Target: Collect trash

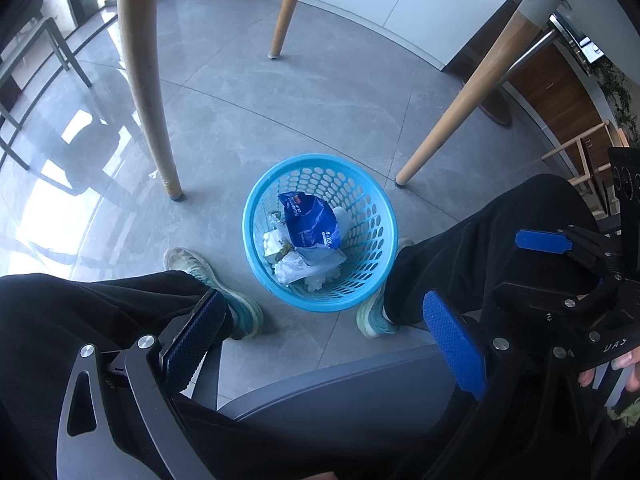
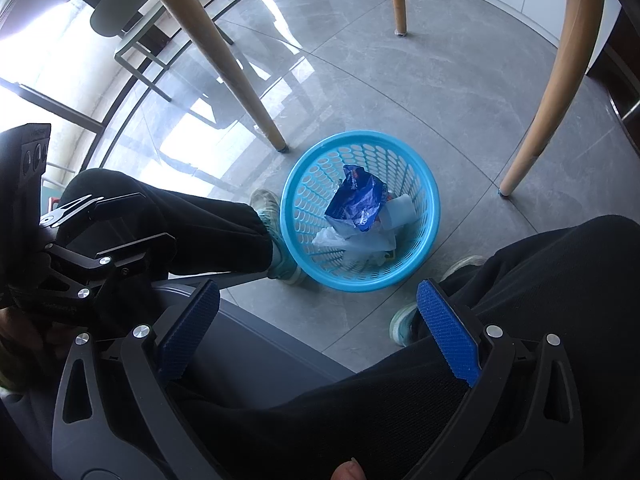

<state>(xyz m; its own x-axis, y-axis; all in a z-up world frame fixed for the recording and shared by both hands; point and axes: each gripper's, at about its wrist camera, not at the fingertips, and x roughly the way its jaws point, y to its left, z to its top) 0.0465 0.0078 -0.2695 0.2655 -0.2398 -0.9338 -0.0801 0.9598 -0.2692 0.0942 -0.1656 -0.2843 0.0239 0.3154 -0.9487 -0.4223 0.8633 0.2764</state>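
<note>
A light blue perforated waste basket (image 1: 372, 208) stands on the grey tile floor between the person's feet; it also shows in the right wrist view (image 2: 304, 184). Inside it lie a crumpled blue snack bag (image 1: 310, 222) (image 2: 358, 198), white plastic wrap (image 1: 300, 268) (image 2: 352, 242) and other scraps. My left gripper (image 1: 324, 328) is open and empty, held above the knees, short of the basket. My right gripper (image 2: 316, 316) is open and empty, also above the lap. The right gripper also shows at the right edge of the left wrist view (image 1: 560, 264).
Wooden table legs (image 1: 144, 80) (image 1: 468, 100) (image 2: 548, 80) stand around the basket. The person's black-trousered legs (image 1: 480, 248) and pale sneakers (image 1: 216, 280) flank it. A grey chair seat edge (image 1: 340, 384) lies below the grippers. Cabinets and a chair stand further off.
</note>
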